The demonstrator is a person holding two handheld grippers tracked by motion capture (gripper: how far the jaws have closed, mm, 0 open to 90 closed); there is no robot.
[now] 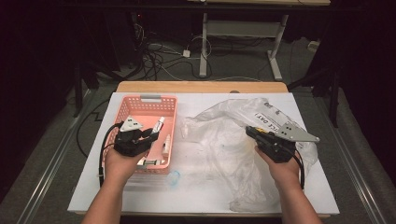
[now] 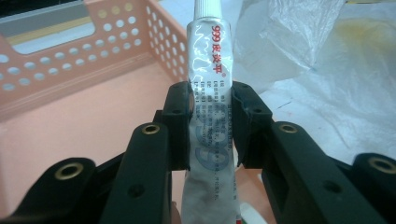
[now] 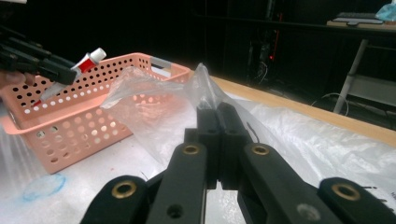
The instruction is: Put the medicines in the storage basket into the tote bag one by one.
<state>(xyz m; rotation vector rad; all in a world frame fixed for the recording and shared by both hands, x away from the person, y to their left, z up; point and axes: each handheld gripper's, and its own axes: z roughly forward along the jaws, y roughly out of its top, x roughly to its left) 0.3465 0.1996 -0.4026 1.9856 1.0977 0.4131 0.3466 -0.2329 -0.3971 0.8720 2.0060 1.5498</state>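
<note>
While my left gripper (image 2: pixel 211 126) clamps one crinkled foil tube (image 2: pixel 210 93) over the perforated basket (image 1: pixel 126 105), my right gripper (image 3: pixel 218 135) pinches the filmy bag (image 3: pixel 154 112).

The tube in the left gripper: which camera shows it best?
The left gripper view: the tube stands close up between the jaws, its print readable. The high view shows it small over the pink basket. The right gripper view shows its white cap and red shoulder from the side.
</note>
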